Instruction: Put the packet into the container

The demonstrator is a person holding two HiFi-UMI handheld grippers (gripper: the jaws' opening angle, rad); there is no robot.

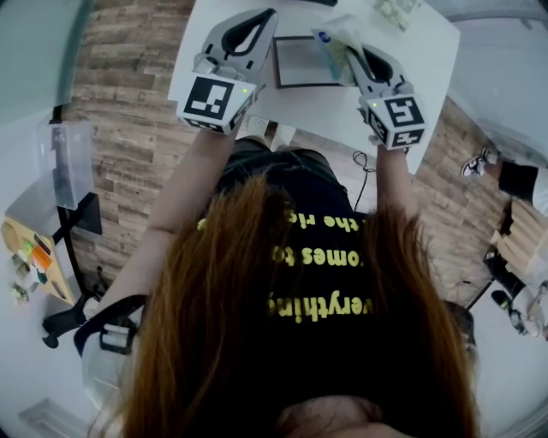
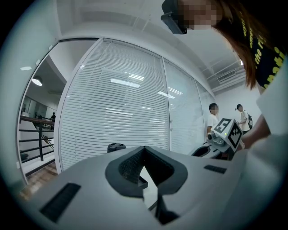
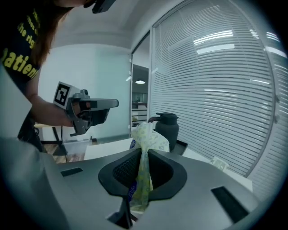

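A pale green patterned packet [image 3: 146, 140] with a blue mark stands upright between the jaws of my right gripper [image 3: 144, 152], which is shut on it. In the head view the packet [image 1: 336, 38] sticks out past the right gripper [image 1: 351, 53] at the right edge of the rectangular clear container [image 1: 276, 64] on the white table [image 1: 325, 107]. The container [image 3: 77, 148] also appears low at the left in the right gripper view, below my left gripper [image 3: 110, 104]. The left gripper [image 1: 267, 15] hangs over the table to the container's left. Its tips [image 2: 144, 149] meet with nothing between them.
A black jug [image 3: 167, 128] stands at the table's far side by the blinds, and shows in the left gripper view as a dark lid [image 2: 116, 147]. More small packets [image 1: 398, 10] lie at the table's far right corner. Two people [image 2: 213, 119] stand in the background.
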